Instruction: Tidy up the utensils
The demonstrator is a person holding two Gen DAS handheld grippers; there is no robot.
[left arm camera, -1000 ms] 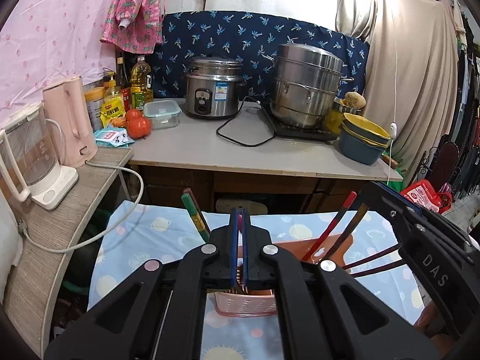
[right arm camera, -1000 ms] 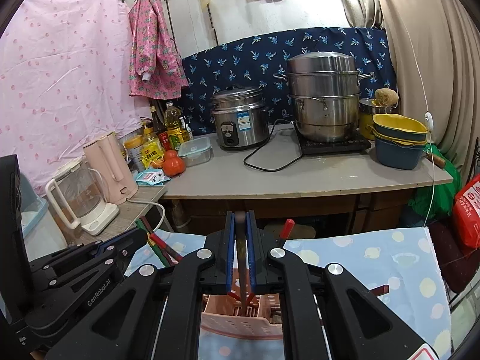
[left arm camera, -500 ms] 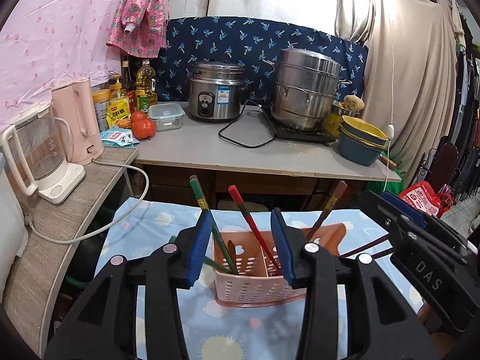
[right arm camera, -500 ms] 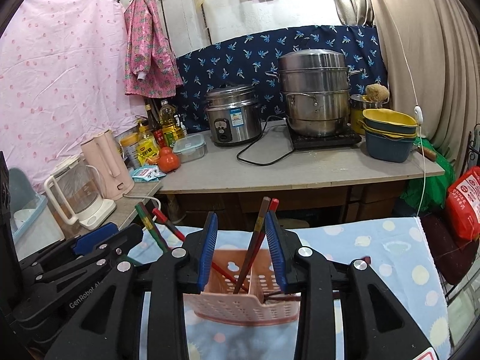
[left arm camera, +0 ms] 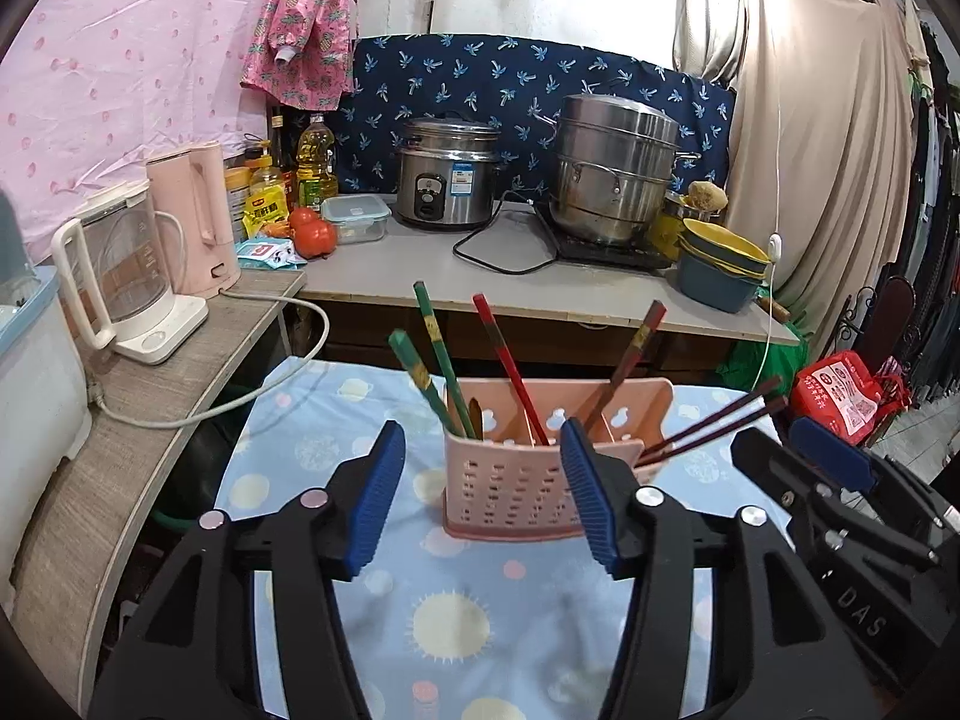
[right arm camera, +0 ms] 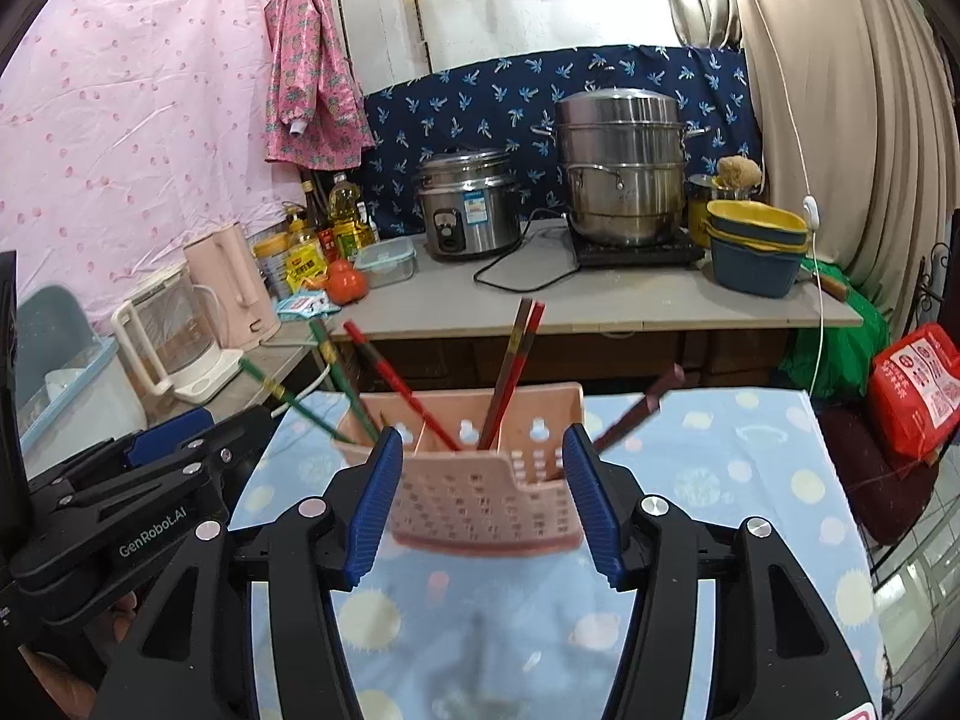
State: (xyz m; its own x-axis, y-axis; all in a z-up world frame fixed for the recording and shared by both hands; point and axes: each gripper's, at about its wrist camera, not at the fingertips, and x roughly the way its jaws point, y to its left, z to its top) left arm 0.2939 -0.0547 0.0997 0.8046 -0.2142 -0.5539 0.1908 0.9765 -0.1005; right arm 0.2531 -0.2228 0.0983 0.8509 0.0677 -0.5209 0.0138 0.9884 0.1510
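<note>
Now, left to right: the left tongs [left arm camera: 483, 498] have just been opening and stand released, gripping nothing, the pink utensil holder [left arm camera: 510, 483] at twelve o'clock beyond them on the dotted surface [left arm camera: 456, 618], chopsticks [left arm camera: 510, 366] upright inside. The right tongs [right arm camera: 480, 501], likewise just opening, are released too.

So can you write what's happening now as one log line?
left gripper: open, just opened, empty | right gripper: open, just opened, empty | chopsticks: in pink holder
</note>
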